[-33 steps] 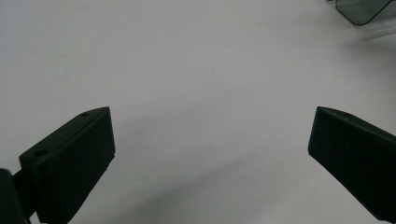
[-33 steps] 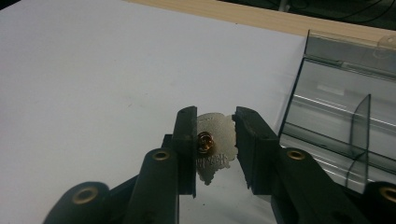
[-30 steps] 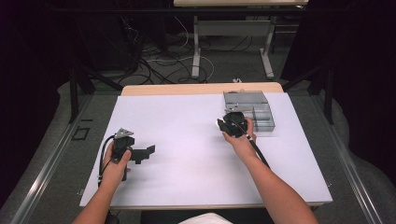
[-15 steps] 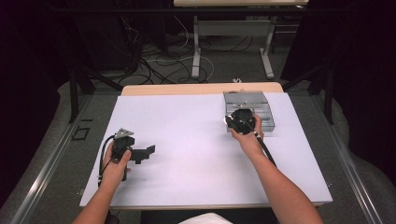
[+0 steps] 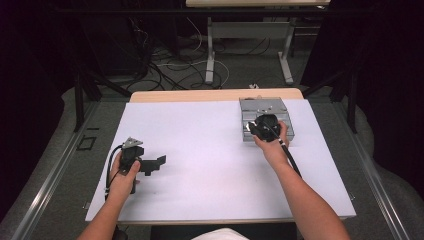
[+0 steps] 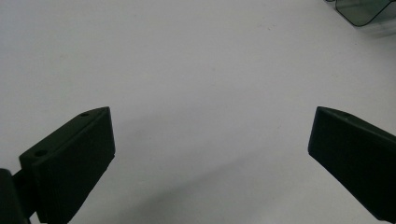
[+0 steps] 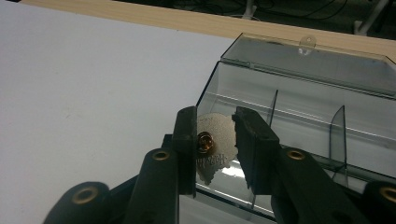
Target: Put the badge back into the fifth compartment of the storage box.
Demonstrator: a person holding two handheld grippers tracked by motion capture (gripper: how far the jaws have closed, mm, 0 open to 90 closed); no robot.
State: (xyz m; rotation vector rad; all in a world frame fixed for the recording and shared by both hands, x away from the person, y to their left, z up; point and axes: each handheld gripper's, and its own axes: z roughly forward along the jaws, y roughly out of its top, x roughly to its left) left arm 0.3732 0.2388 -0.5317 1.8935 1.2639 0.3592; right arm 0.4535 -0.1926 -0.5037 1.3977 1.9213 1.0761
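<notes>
A: Pin (image 7: 214, 145) — where is it?
B: Between the right gripper's (image 7: 215, 140) fingers, at the front wall of the clear box (image 7: 303, 107), far right on the white worktop (image 5: 210, 145). Its lid (image 7: 308, 60) stands open behind.
A: From the left, then?
B: The left gripper (image 6: 210, 140) sits low over bare worktop, fingers spread wide, holding nothing.
A: And the right?
B: Fingers (image 7: 187, 140) nearly together, pinching the pin by its gold clasp; dividers (image 7: 337, 135) stand just beyond.
</notes>
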